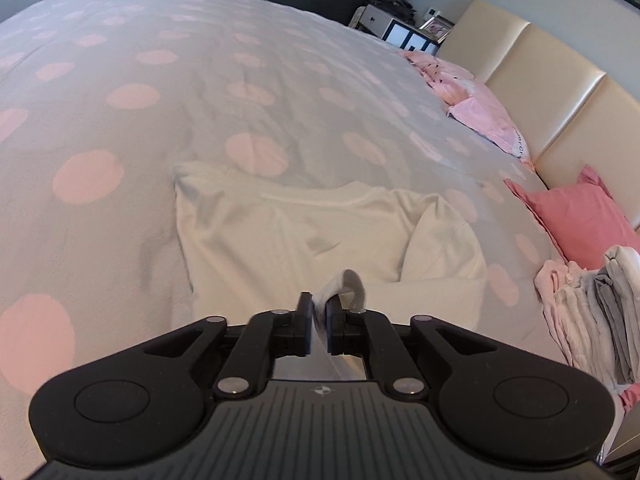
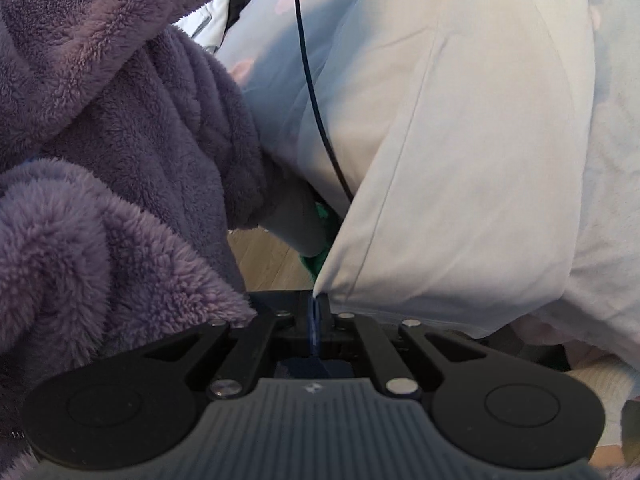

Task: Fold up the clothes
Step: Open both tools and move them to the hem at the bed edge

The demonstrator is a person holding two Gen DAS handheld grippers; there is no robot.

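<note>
Evidently both grippers pinch the cream T-shirt (image 1: pixel 320 232) near the bed's (image 1: pixel 160 80) near edge — left gripper (image 1: pixel 318 314) clamped on a hem bunch, right gripper (image 2: pixel 316 312) closed on a corner — likely lifting it for 1 fold.

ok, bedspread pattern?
Grey bedspread with large pink polka dots; clearest in left wrist view.

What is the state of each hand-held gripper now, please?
Left hand-held gripper: closed on a bunch of the white shirt.
Right hand-held gripper: closed, pinching a corner of the white shirt.
</note>
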